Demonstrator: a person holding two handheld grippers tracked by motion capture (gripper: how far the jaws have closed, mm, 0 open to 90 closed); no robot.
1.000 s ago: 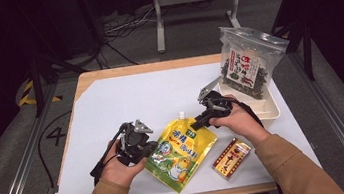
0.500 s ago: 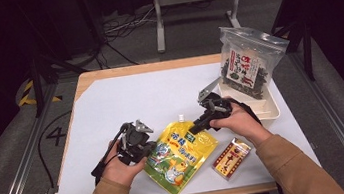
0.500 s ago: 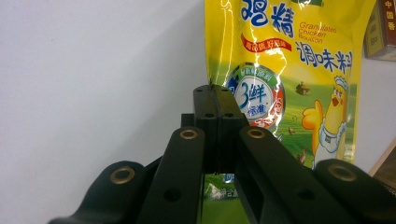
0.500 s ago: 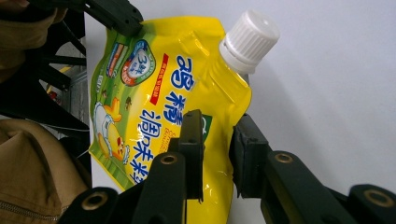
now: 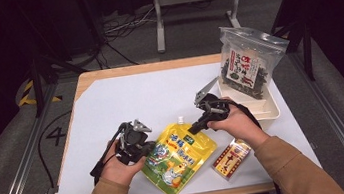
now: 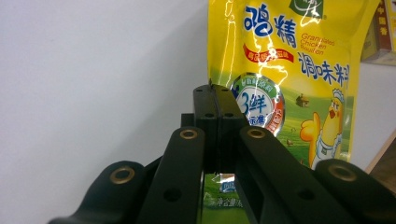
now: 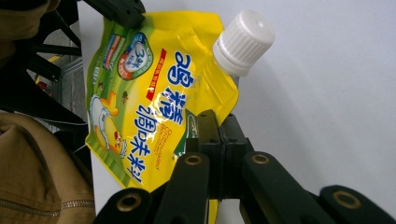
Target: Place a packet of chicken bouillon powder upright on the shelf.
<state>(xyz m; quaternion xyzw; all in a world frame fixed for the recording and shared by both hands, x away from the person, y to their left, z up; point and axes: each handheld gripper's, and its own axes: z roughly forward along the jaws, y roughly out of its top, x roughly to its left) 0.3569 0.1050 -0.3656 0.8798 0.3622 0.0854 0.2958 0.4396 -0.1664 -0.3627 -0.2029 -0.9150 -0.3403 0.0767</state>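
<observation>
Yellow seasoning pouch (image 5: 180,156) lies on the white table (image 5: 125,103), gripped at two edges. Left gripper (image 5: 142,149) is clamped on the pouch's left edge, its jaws pressed together over the foil. Right gripper (image 5: 195,127) has just been closing and now pinches the pouch's upper right edge just beside the white cap (image 7: 243,43). Near the pouch's right corner sits a small red box (image 5: 230,158)

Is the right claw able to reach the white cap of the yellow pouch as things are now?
Probably yes, but not at once. The right claw is shut on the yellow pouch edge just below the white cap, and nothing lies between them. It would first have to let go, while the left claw grips the opposite edge.
</observation>
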